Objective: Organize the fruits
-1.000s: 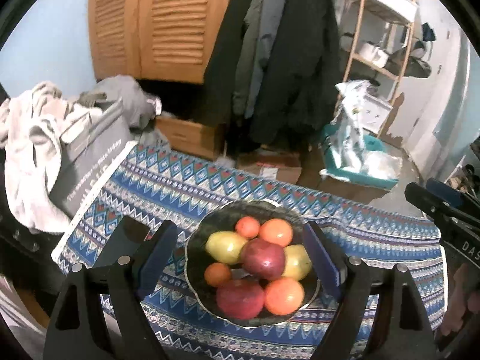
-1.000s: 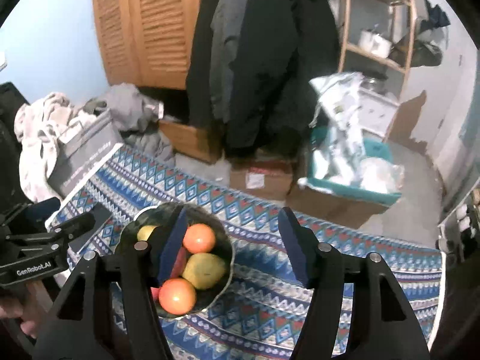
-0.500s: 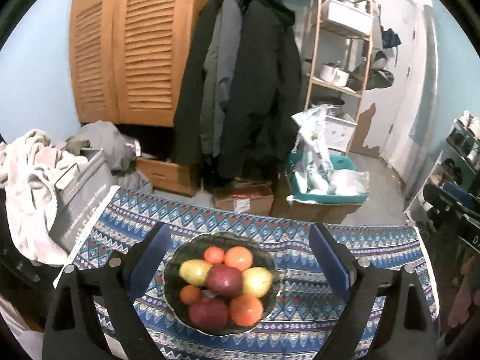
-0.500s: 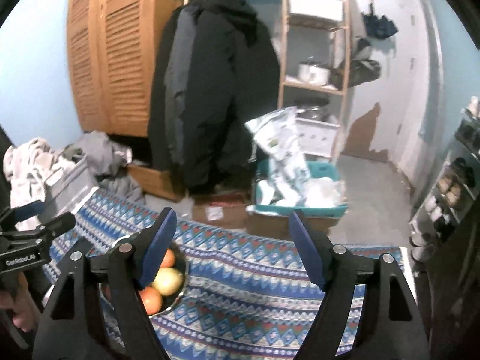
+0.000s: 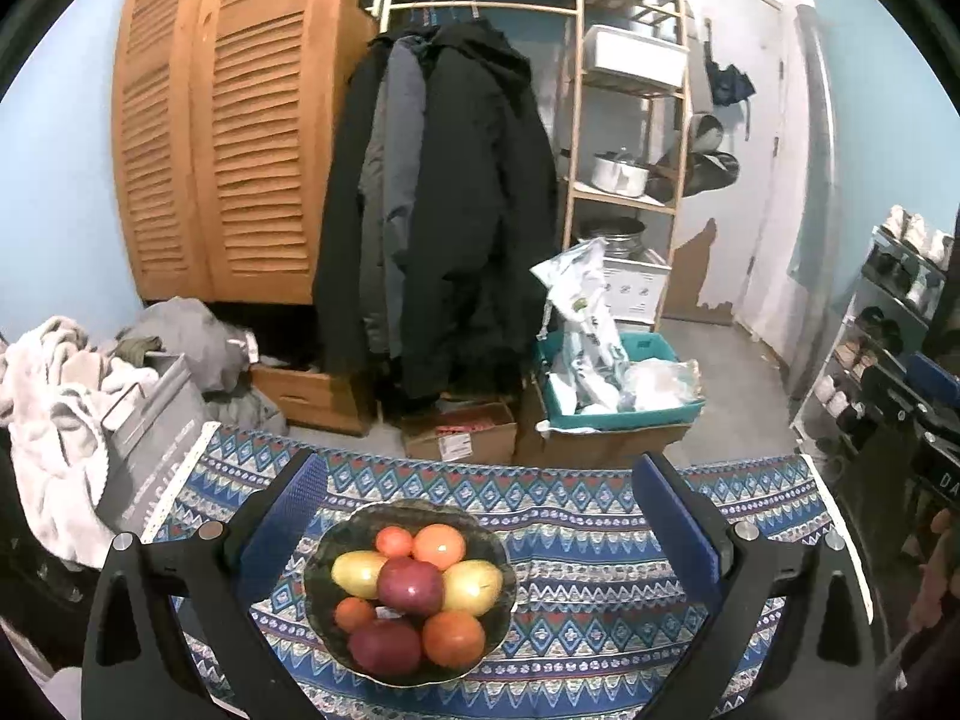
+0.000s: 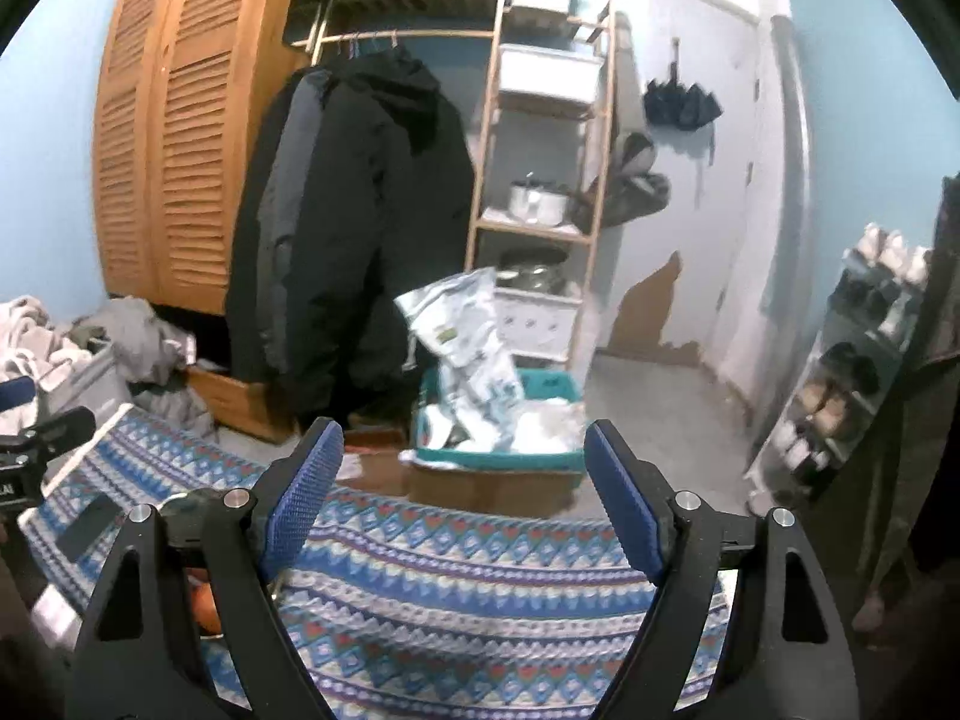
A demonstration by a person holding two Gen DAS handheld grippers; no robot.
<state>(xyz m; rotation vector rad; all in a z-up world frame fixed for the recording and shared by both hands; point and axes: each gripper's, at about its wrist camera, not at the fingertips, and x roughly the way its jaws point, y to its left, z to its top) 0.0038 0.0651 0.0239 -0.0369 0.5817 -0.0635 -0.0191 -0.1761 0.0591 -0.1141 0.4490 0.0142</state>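
Now the left gripper (image 5: 480, 516) has its jaws spread wide, having just been opening, with nothing gripped; the bowl (image 5: 501, 546) of fruit (image 5: 411, 585) sits on the patterned cloth (image 5: 600, 606) below the gap. Right gripper (image 6: 462, 486) likewise gapes empty over cloth, jaws widened slightly.

Both wrist views look down, sharing the patterned cloth (image 5: 576, 516).

One dark bowl (image 5: 498, 546) before me, eight fruits in it: two red apples (image 5: 411, 585), two yellow fruits (image 5: 359, 573), two large oranges (image 5: 440, 545), two small orange ones (image 5: 394, 542), my two claws, left (image 5: 480, 516) and right (image 6: 462, 492), one patterned cloth (image 5: 576, 516) on the bench.
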